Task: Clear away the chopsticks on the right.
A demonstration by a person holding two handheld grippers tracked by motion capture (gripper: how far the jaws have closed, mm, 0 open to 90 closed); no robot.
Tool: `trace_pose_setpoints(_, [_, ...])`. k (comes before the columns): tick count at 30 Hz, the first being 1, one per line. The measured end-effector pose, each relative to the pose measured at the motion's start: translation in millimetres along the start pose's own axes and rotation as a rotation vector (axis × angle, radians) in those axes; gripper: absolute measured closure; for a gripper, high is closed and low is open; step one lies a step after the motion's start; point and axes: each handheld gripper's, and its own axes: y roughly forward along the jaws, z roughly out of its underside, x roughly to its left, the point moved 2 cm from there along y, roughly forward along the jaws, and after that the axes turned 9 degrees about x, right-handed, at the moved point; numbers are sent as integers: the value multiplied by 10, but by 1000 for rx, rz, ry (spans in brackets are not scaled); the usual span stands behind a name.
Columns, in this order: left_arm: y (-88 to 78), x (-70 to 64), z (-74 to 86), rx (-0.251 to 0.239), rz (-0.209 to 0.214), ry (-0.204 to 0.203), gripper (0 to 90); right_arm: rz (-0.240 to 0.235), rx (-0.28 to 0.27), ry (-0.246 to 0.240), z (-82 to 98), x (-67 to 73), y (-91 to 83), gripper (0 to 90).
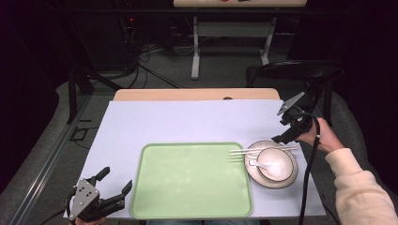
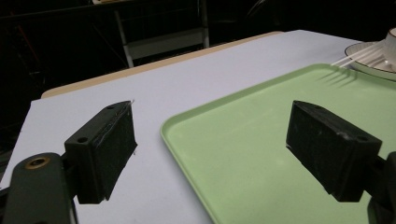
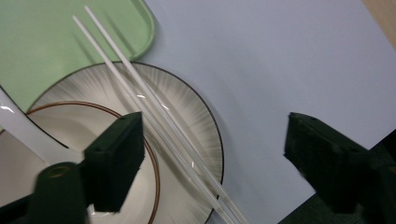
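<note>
An empty green tray lies on the white table cover. Right of it stands a striped plate with a white bowl and a white spoon on it. Two white chopsticks rest across the plate's far rim, their tips over the tray's corner. My right gripper hangs open just above the plate's far right edge; the chopsticks run between its jaws over the plate, untouched. My left gripper is open at the tray's near left corner, nothing between its jaws.
The white cover spreads bare behind the tray, with a wooden table edge beyond it. A black chair stands at the far right, and another table's legs and cables lie on the floor behind.
</note>
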Motion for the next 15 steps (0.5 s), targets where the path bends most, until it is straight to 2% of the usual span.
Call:
trace_pose_setpoints(3, [-2,5,-1,4,2,10,155,-12,24,-6,-12,-26,65,272])
trace_pose_setpoints(4, [-1,4,-1,5,3,10,155,-10,61,-16,-21,-39,124,354])
trace_pose_setpoints(5, [-1,4,-1,5,3,10,155,-12,79,-26,-25,-44,153,388])
trace_pose_setpoints(8, [0,0,-1,5,3,13,156,-28,147,-92,-44,-41,237,485])
trace_pose_setpoints(13, [1,-3,-2,5,3,16,155,-62,263,-200,-111,-1,370,580])
trace_pose_setpoints(15, [-1,-2,-1,7,3,20,156,-67,303,-226,-138,6,416,603])
